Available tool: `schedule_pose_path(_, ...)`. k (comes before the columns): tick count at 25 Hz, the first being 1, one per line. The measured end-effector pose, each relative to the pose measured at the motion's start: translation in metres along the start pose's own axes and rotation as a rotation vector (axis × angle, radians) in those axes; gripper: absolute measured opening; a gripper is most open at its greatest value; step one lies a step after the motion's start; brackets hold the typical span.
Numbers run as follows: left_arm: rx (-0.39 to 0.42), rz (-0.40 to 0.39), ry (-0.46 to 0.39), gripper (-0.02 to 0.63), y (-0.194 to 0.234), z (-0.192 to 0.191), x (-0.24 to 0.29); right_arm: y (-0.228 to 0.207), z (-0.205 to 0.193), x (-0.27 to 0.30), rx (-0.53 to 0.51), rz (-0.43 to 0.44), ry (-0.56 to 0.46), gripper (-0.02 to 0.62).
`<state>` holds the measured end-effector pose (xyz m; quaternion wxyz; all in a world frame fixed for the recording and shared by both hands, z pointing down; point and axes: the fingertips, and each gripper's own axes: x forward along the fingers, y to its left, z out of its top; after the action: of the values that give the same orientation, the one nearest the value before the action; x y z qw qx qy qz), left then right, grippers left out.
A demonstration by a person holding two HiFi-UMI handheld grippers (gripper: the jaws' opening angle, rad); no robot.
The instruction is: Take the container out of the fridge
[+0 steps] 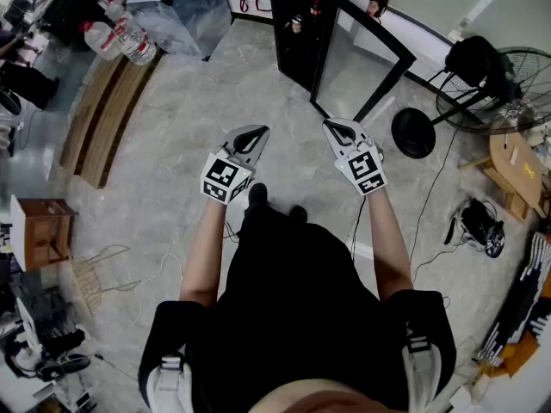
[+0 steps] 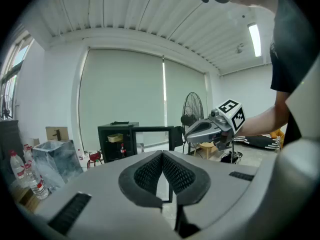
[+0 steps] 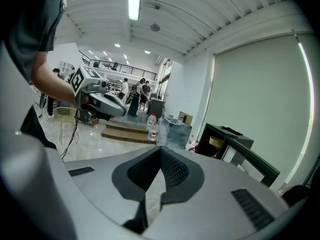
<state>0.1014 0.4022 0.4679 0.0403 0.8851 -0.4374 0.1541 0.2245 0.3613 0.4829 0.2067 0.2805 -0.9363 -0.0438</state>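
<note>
A shallow, pale yellow container (image 2: 115,138) sits on the top shelf of the open black fridge (image 2: 102,144), far ahead; left gripper (image 1: 256,132) and right gripper (image 1: 334,127) closed, empty

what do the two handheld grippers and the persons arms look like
Both the left gripper and right gripper are grey tapered shells with black ribbed pads and a white cube of black square markers at the rear. The person wears a black short-sleeved top.
</note>
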Motion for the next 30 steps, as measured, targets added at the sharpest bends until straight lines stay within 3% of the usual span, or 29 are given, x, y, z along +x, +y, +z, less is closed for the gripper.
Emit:
schedule_pose_path(20, -0.002, 0.017, 0.026, 0.017, 0.001, -0.01, -0.005, 0.003, -0.017, 0.005, 0.025, 0.012, 0.014, -0.003)
schedule_pose_path(30, -0.007, -0.048, 0.004, 0.017, 0.043, -0.006, 0.024, -0.015, -0.009, 0.043, 0.025, -0.011, 0.036, -0.003)
